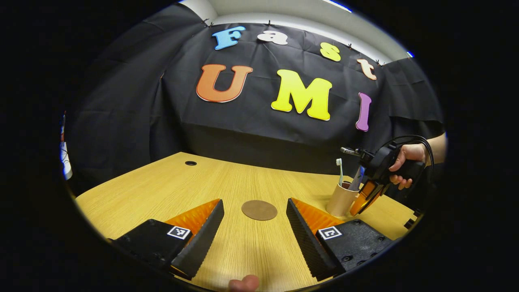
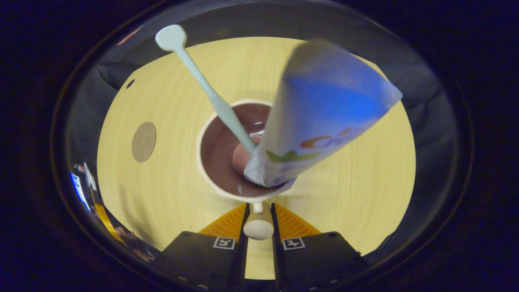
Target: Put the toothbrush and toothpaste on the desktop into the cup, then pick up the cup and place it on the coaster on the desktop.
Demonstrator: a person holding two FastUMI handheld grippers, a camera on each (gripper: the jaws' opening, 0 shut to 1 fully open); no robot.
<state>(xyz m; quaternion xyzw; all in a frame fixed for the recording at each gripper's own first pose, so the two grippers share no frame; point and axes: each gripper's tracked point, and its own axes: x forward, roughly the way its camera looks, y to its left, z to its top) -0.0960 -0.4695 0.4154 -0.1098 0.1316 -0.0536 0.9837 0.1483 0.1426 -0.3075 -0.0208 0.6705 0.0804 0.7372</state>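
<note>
Left gripper view: the left gripper (image 1: 254, 227) is hovering low over the worktop (image 1: 162, 190) with its fingers spread wide and holding nothing. The coaster (image 1: 259, 210) is lying flat just ahead, between them. Farther right, the cup (image 1: 342, 199) is standing upright with the toothbrush (image 1: 339, 170) and toothpaste (image 1: 356, 178) inside, and the right gripper (image 1: 367, 198) is sitting against its side.

Right gripper view: the right gripper's fingers (image 2: 239, 227) are closing on the cup handle (image 2: 258, 227), which is sitting between them. The toothbrush and toothpaste are leaning in the cup, and the coaster is lying well apart to the left.

Judgement: loading is complete and the cup pickup is in hand. The next move calls for a level lift and a transfer onto the coaster.
</note>
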